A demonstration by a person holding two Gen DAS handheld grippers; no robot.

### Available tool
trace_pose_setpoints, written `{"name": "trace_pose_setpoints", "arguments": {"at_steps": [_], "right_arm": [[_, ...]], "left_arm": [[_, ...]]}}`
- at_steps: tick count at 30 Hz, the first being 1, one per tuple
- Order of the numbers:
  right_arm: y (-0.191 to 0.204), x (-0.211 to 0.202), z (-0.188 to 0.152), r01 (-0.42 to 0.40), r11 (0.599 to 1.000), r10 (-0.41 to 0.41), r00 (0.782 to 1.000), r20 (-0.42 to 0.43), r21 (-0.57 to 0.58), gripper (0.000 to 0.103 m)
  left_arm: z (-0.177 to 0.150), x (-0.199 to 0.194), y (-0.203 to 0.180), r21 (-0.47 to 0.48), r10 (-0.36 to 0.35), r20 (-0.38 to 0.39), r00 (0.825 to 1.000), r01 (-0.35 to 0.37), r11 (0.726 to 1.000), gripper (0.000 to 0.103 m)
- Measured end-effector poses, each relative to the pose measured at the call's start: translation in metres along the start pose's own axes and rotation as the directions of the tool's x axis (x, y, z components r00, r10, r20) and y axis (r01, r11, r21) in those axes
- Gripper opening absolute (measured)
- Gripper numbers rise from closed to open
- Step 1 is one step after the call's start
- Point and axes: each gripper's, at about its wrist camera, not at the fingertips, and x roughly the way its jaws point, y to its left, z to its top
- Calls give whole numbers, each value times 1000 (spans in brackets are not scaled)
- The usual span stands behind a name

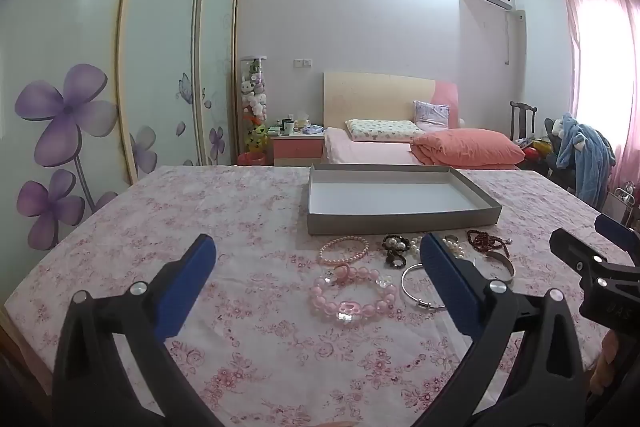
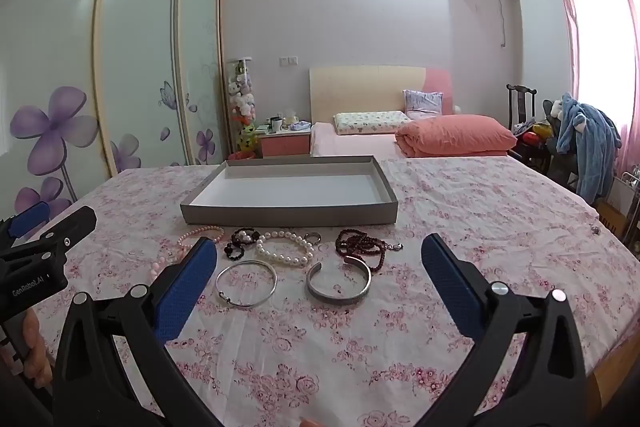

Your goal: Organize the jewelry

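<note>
An empty grey tray [image 1: 400,219] [image 2: 288,215] with a white floor sits on the floral tablecloth. In front of it lies jewelry: a big pink bead bracelet [image 1: 352,293], a small pink bead bracelet [image 1: 344,251] [image 2: 200,233], a black bead piece [image 1: 394,249] [image 2: 240,243], a white pearl bracelet [image 2: 286,247], a thin silver bangle [image 2: 246,283] [image 1: 416,285], a silver cuff [image 2: 338,281], a dark red bead string [image 2: 360,247] [image 1: 486,241] and a small ring [image 2: 313,237]. My left gripper [image 1: 318,255] and my right gripper [image 2: 320,255] are open and empty above the table's near side.
The tablecloth [image 2: 480,227] covers the whole table. Behind it are a bed with pink bedding [image 1: 440,147], a nightstand [image 1: 298,147], sliding wardrobe doors [image 1: 160,47] on the left, and a chair with clothes [image 2: 580,147] by the curtained window.
</note>
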Motion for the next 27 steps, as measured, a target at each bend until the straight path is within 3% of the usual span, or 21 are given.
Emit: {"name": "trace_pose_setpoints", "arguments": {"at_steps": [27], "right_arm": [[-2,2,-1,-3,1000,3,1000,-5,12,101]], "left_arm": [[0,-1,-1,-5,-5,-1,1000,5,1000,99]]}}
